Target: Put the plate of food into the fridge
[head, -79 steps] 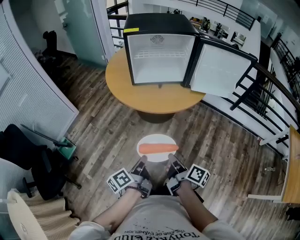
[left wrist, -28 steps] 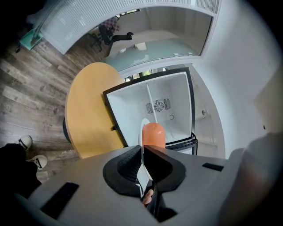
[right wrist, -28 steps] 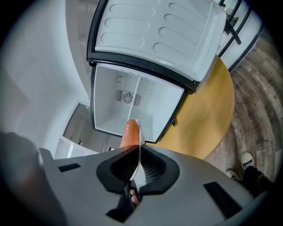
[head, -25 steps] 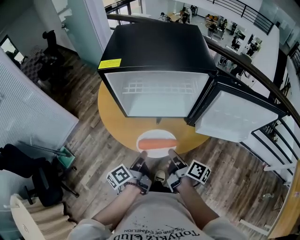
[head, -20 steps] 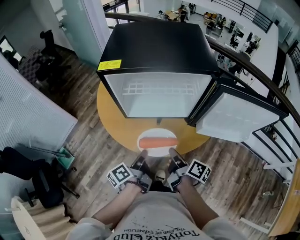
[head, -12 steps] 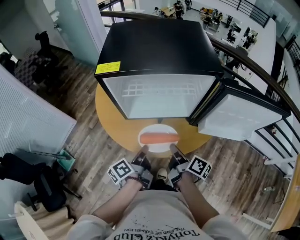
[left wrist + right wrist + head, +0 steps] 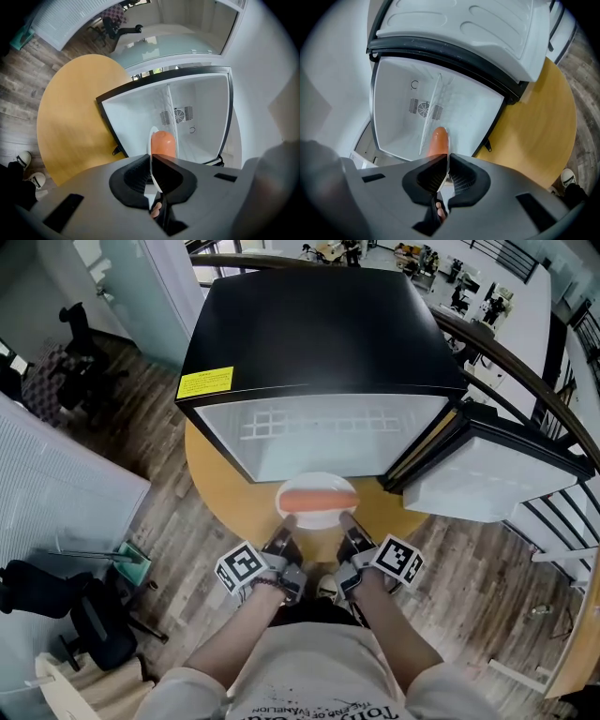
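A white plate (image 7: 317, 515) carrying an orange sausage (image 7: 317, 499) hangs level at the mouth of the open black mini fridge (image 7: 319, 343). My left gripper (image 7: 284, 530) is shut on the plate's near left rim and my right gripper (image 7: 345, 528) is shut on its near right rim. In the left gripper view the plate (image 7: 151, 140) shows edge-on between the jaws of the left gripper (image 7: 151, 174), the sausage (image 7: 163, 143) beyond. The right gripper view has the plate (image 7: 448, 157) pinched edge-on in the right gripper (image 7: 446, 174), with the sausage (image 7: 438, 140) ahead and the fridge's white inside (image 7: 426, 89) behind.
The fridge stands on a round wooden table (image 7: 230, 502). Its door (image 7: 487, 479) is swung open to the right. A wire shelf (image 7: 319, 423) spans the upper inside. A black railing (image 7: 525, 362) runs behind on the right, and office chairs (image 7: 56, 606) stand at the left.
I have walked up to the table with the plate held in both grippers. The plate has gone from over the floor to the fridge's open front, and the fridge now fills the view.
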A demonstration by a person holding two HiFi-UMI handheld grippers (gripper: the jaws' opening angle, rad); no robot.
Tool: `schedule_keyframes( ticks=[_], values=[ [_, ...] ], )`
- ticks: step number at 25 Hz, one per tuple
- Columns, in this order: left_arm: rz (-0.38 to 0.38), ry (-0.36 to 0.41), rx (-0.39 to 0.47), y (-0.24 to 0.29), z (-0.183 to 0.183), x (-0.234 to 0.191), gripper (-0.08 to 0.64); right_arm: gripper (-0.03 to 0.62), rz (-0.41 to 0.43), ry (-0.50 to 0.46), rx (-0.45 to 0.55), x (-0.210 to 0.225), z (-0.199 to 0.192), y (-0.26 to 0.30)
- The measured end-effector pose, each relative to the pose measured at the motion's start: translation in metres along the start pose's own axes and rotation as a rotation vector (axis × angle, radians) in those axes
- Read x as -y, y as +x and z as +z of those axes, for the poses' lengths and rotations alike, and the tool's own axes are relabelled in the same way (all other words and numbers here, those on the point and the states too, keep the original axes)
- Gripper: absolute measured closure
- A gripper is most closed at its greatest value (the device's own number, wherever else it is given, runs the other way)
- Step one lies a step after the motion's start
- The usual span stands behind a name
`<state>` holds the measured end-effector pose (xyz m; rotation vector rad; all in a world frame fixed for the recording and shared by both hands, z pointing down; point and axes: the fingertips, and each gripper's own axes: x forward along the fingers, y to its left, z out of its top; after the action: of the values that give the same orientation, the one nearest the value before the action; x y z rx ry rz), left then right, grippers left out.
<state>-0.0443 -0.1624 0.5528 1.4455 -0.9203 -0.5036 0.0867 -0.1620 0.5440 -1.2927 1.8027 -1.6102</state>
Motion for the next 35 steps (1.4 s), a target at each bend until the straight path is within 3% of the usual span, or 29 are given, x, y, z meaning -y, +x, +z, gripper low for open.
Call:
schedule_keyframes(
  ticks=[35],
  values=[
    [0.078,-0.048,0.062,0.117,0.069,-0.076,0.525,0.558,-0.082,0.005,0.068,0.074,0.049,0.133]
  ],
)
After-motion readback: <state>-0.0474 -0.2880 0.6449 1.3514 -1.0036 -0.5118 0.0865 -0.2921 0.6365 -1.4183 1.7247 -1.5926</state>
